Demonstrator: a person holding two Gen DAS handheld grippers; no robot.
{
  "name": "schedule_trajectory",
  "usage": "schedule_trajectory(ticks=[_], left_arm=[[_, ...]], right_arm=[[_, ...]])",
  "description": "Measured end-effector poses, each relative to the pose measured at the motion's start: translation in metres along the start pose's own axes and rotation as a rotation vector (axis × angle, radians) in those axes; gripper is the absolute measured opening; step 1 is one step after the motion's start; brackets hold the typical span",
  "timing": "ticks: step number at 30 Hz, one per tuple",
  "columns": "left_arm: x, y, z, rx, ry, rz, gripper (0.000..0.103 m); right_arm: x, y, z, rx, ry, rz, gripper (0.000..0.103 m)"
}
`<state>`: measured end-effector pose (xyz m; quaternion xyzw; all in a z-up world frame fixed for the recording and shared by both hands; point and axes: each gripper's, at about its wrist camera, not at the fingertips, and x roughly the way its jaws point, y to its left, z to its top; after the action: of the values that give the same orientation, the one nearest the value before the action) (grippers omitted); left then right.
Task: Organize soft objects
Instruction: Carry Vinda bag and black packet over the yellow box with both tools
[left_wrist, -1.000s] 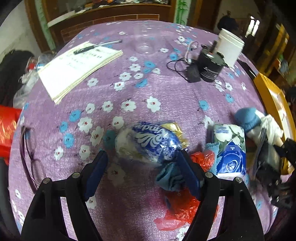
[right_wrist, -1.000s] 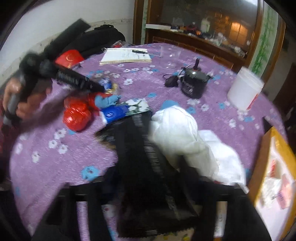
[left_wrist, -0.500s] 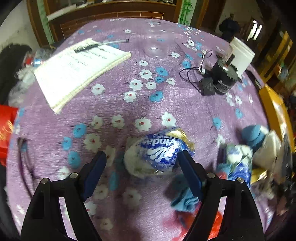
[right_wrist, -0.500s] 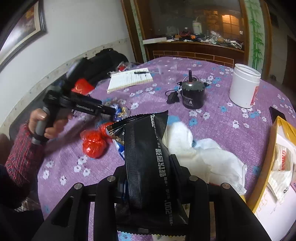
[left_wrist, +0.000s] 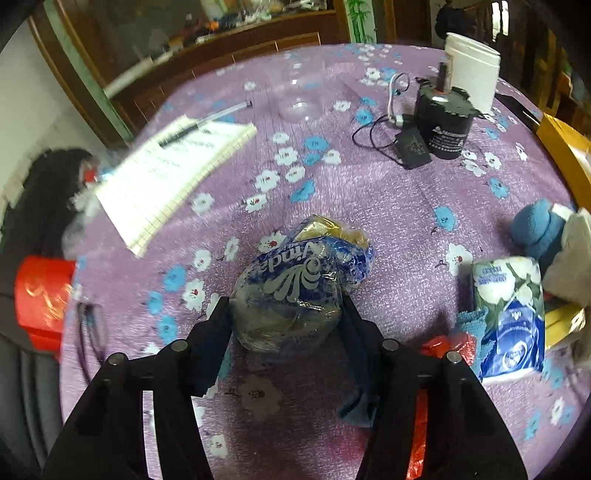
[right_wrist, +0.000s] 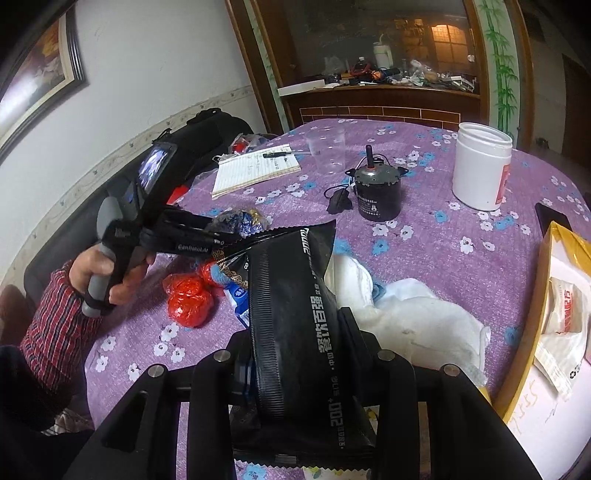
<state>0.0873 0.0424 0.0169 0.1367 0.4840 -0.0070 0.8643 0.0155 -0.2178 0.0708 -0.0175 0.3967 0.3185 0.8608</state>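
My left gripper (left_wrist: 286, 308) is shut on a blue and clear Vinda tissue pack (left_wrist: 295, 284), lifted above the purple flowered table (left_wrist: 388, 206). It also shows in the right wrist view (right_wrist: 236, 223). My right gripper (right_wrist: 295, 325) is shut on a black ridged packet (right_wrist: 295, 314) with white lettering, held upright above the table. A floral blue tissue pack (left_wrist: 511, 314), a blue sock (left_wrist: 535, 225), a red plastic bag (right_wrist: 188, 299) and white cloth (right_wrist: 413, 321) lie on the table.
A notebook with a pen (left_wrist: 166, 173), a clear cup (right_wrist: 327, 147), a black motor with a cable (right_wrist: 376, 192) and a white tub (right_wrist: 480, 170) stand farther back. A yellow box (right_wrist: 546, 332) is at the right edge. Glasses (left_wrist: 88, 332) lie at the left.
My left gripper closed on the Vinda pack and lifted it. My right gripper raised the black packet higher off the pile and steadied.
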Motion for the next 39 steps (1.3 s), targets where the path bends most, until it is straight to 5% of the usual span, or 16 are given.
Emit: schedule_trajectory(ticks=[12,15,29,39], left_arm=[[-0.052,0.02,0.01,-0.056,-0.124,-0.029,0.055],[-0.06,0.014,0.016,-0.067,-0.132,-0.084,0.055],[-0.104,-0.088,0.039,0.061,-0.221,-0.238,0.055],[-0.12,-0.167,0.059,0.131,-0.22,-0.359,0.055]], right_arm=[[-0.015,-0.012,0.005,0.069,-0.07,0.033,0.038],[-0.021,-0.019,0.007,0.106,-0.1,0.049,0.038],[-0.051,-0.066,0.009,0.321,-0.238,0.064,0.038],[-0.089,-0.107,0.003,0.461,-0.356,-0.043,0.039]])
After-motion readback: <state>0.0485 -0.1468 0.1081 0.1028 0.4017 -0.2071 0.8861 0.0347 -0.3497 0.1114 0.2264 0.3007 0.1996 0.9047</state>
